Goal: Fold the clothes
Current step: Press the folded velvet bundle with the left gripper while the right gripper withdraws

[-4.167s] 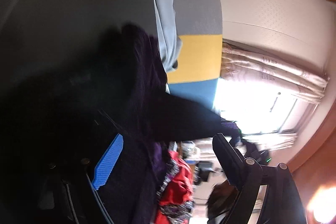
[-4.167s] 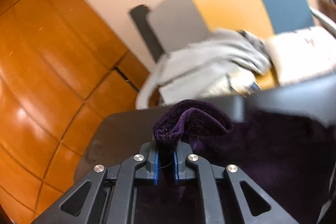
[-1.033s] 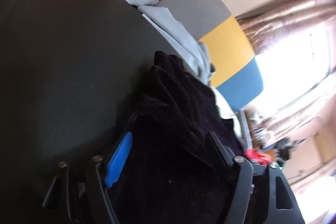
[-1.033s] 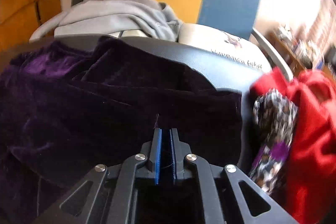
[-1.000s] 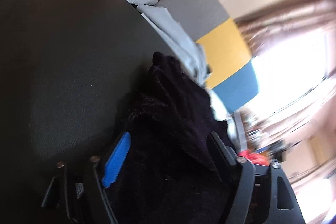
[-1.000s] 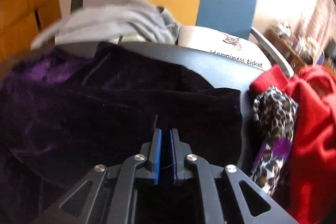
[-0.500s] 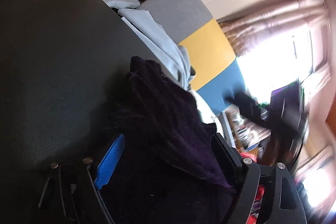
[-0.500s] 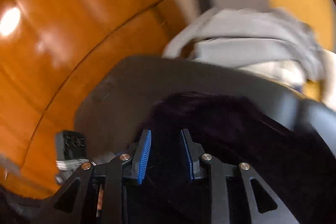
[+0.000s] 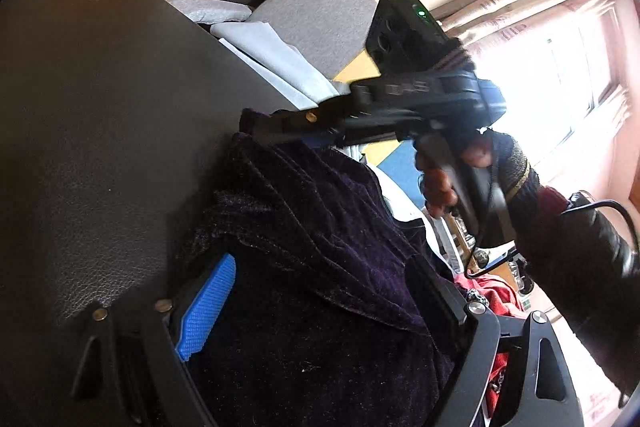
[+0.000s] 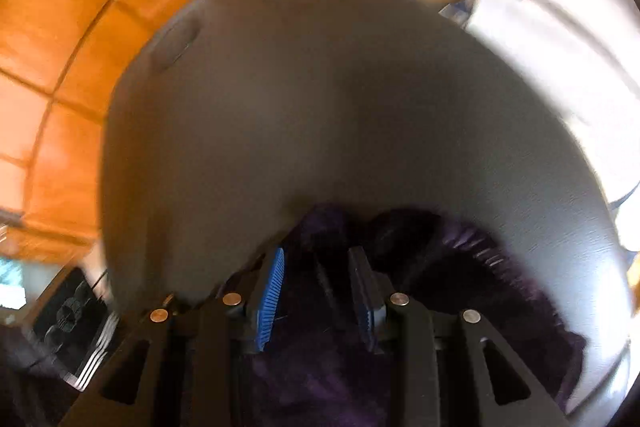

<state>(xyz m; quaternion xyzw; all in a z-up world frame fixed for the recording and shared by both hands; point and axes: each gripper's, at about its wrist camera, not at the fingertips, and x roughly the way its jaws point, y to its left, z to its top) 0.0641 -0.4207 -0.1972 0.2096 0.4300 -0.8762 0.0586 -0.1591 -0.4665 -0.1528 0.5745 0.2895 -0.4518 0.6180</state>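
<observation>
Table (image 9: 100,115): I saw a dark grey leather-grained top filling the left half of the left wrist view.
Left gripper (image 9: 320,311): at the bottom of that view my jaws stood wide apart and had just been opening, with the garment lying between them but unpressed.
Purple garment (image 9: 320,247): I saw a deep purple, nearly black velvet piece heaped in soft ridges from bottom centre up to mid-frame, resting on the table.
Right gripper (image 9: 256,125): in the centre of the left view its tips sat at the garment's upper edge; in its own blurred view my jaws were partly apart, just opening, velvet (image 10: 320,367) between them, not clamped.
Grey clothes (image 9: 272,55): piled at upper centre, on the chair (image 9: 320,7).
</observation>
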